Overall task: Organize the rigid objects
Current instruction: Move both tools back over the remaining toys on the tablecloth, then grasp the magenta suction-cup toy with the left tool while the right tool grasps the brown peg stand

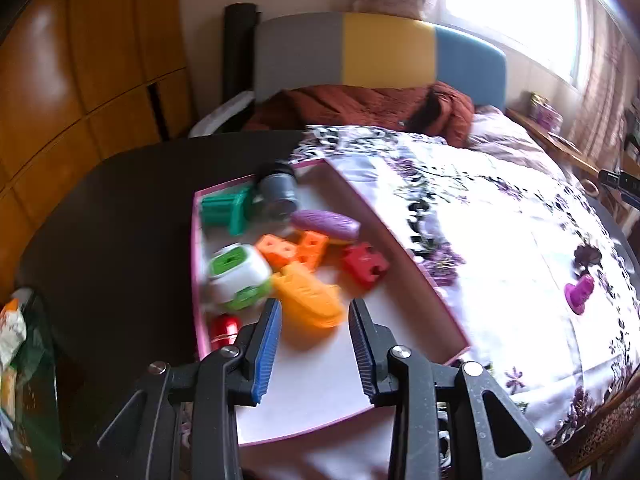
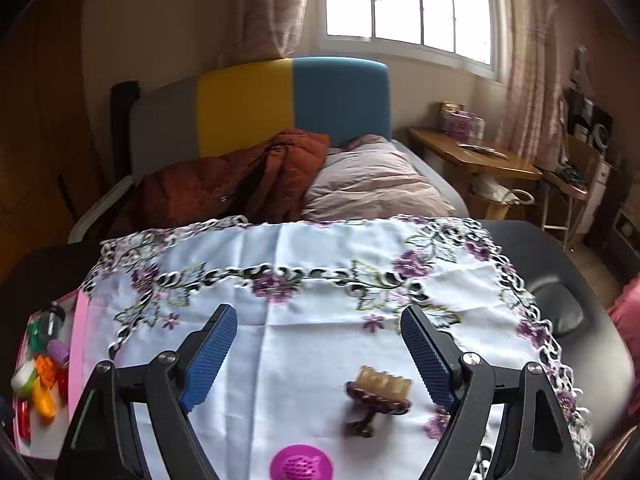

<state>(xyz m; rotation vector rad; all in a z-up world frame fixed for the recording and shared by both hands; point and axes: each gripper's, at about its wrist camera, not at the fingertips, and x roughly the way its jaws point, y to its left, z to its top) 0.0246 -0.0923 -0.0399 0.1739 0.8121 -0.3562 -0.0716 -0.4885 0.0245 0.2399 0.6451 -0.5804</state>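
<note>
A pink-walled white box (image 1: 320, 384) on the table holds several toys: a green piece (image 1: 228, 210), a grey cylinder (image 1: 277, 196), a purple oval (image 1: 326, 224), orange blocks (image 1: 296, 250), a red puzzle piece (image 1: 363, 264), a white-and-green cube (image 1: 238, 276) and a yellow-orange piece (image 1: 310, 300). My left gripper (image 1: 316, 320) hovers open over the box's near part, nothing between its fingers. My right gripper (image 2: 318, 320) stands wide open above the flowered cloth (image 2: 320, 248). Below it lie a small purple-footed brush (image 2: 378, 396) and a magenta round piece (image 2: 300, 464).
A purple piece (image 1: 579, 298) lies on the cloth right of the box. The box (image 2: 78, 336) is at the right wrist view's left edge. Beyond the dark table (image 1: 140, 200) is a bed with a brown quilt (image 2: 240, 184). A grey pad (image 2: 560, 308) lies far right.
</note>
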